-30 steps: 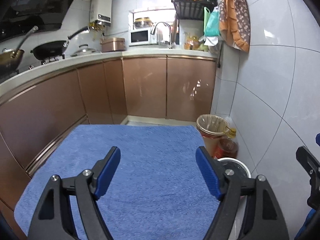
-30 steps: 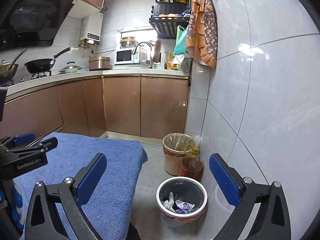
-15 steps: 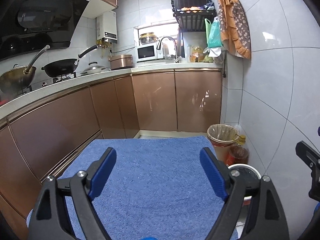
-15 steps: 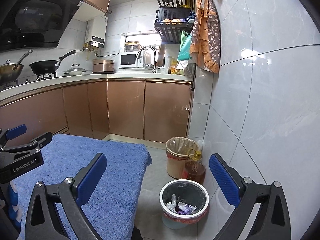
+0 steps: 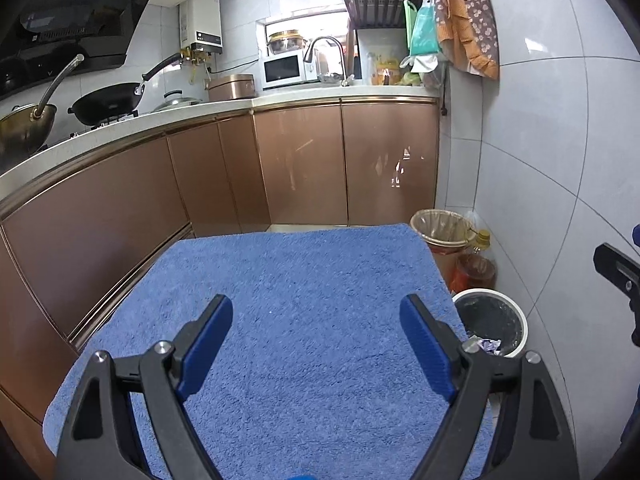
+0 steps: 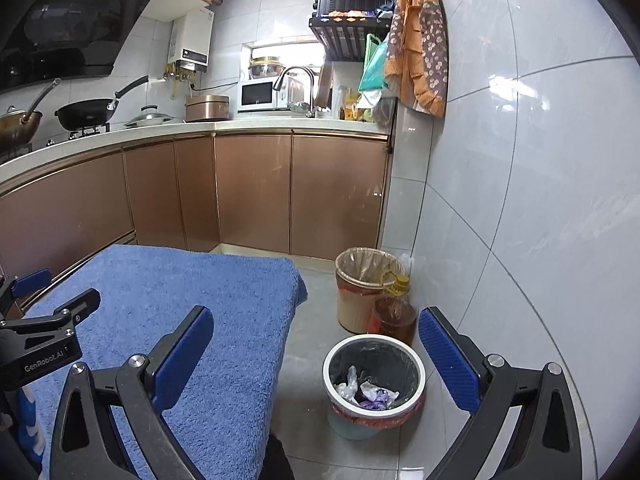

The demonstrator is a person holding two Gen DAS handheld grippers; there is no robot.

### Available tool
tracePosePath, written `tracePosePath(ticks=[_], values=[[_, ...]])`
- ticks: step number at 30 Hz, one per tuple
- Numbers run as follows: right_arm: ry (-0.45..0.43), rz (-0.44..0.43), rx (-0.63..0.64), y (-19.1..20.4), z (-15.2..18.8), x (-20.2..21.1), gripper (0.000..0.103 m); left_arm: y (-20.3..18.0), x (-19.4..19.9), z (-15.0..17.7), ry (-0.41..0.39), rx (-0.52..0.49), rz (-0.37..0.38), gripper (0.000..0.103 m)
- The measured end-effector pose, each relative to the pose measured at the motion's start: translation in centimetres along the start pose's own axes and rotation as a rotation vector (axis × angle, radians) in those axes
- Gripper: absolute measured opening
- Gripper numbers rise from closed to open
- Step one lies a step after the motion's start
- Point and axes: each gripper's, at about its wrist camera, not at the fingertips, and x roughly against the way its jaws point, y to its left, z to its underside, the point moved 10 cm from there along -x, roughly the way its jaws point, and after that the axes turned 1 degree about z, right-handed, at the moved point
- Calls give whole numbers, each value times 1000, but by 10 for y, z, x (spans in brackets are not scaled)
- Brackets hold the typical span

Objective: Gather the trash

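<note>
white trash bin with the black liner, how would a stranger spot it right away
Find the blue towel-covered table, then look at the floor between it and the tiled wall. The white-rimmed bin sits nearest, with crumpled wrappers inside; the tan bin behind it looks empty.

Home kitchen. Copper-brown base cabinets (image 6: 256, 196) run in an L under a pale countertop (image 6: 280, 123). On the countertop: microwave (image 6: 258, 95), sink faucet (image 6: 296, 80), wok (image 6: 86, 114) on a gas hob. Range hood (image 6: 68, 24) above the wok; tiled walls.
</note>
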Motion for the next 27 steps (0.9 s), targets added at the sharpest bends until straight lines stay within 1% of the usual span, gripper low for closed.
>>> tracePosePath(ticks=[9, 18, 27], values=[[13, -5, -2, 1, 2, -5, 103, 2, 1, 0, -17, 4, -7, 85], [6, -6, -11, -1, 1, -3, 103, 3, 12, -5, -60, 8, -27, 85], [-4, 0, -22, -3, 0, 1, 103, 5, 15, -8, -62, 23, -21, 85]])
